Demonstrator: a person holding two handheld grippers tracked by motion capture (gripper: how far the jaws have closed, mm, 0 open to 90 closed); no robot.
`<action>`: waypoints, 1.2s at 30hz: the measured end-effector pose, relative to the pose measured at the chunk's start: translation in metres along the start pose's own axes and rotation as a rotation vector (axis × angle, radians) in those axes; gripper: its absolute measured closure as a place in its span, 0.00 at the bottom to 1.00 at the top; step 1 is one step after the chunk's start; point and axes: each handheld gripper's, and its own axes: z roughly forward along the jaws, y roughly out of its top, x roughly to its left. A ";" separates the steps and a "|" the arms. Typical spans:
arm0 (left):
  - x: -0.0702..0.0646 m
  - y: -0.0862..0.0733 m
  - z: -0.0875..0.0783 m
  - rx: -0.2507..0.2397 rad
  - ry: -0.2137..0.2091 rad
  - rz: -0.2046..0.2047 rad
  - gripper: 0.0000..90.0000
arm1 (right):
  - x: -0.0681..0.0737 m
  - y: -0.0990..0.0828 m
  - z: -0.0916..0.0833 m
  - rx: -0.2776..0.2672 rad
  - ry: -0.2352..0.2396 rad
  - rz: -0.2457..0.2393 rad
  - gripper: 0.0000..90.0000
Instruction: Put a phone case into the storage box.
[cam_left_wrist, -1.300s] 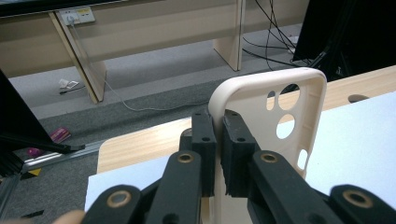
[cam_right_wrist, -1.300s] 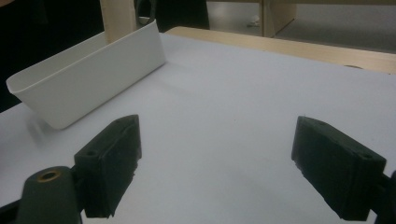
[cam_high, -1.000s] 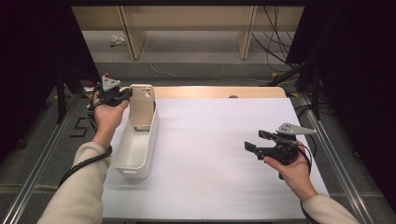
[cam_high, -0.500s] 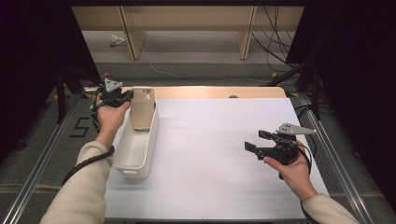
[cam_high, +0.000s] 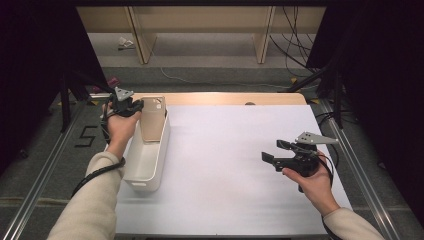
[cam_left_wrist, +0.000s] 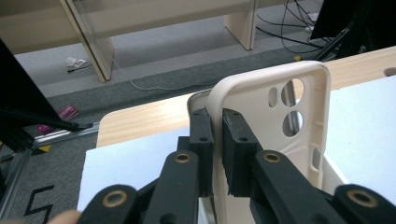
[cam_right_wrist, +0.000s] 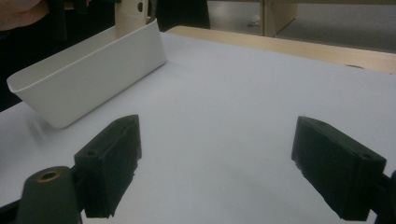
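Pinching a beige, matte phone case (cam_left_wrist: 275, 135) by its rounded edge, the left gripper (cam_left_wrist: 215, 140) holds it upright over a smooth white plastic bin (cam_high: 147, 155). The right gripper (cam_high: 277, 152) hovers with jaws spread wide above the white table (cam_high: 230, 165).

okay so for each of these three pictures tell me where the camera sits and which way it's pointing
High view: above the person's side, facing forward and down on the table; both forearms show.
Left gripper view: rides the left tool, looking along jaws clamped on the phone case.
Right gripper view: rides the right tool, jaws apart, facing the white bin.
Shared: bin and case in all three.
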 end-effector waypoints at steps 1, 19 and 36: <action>0.000 -0.001 0.001 0.006 0.010 0.007 0.91 | 0.000 0.000 0.000 -0.001 0.000 0.001 0.19; -0.007 -0.011 -0.049 0.006 -0.036 -0.037 0.19 | -0.001 0.000 -0.001 -0.005 -0.004 0.007 0.19; -0.070 -0.068 -0.129 -0.089 -0.302 0.060 0.00 | -0.001 0.000 -0.002 -0.005 -0.003 0.011 0.19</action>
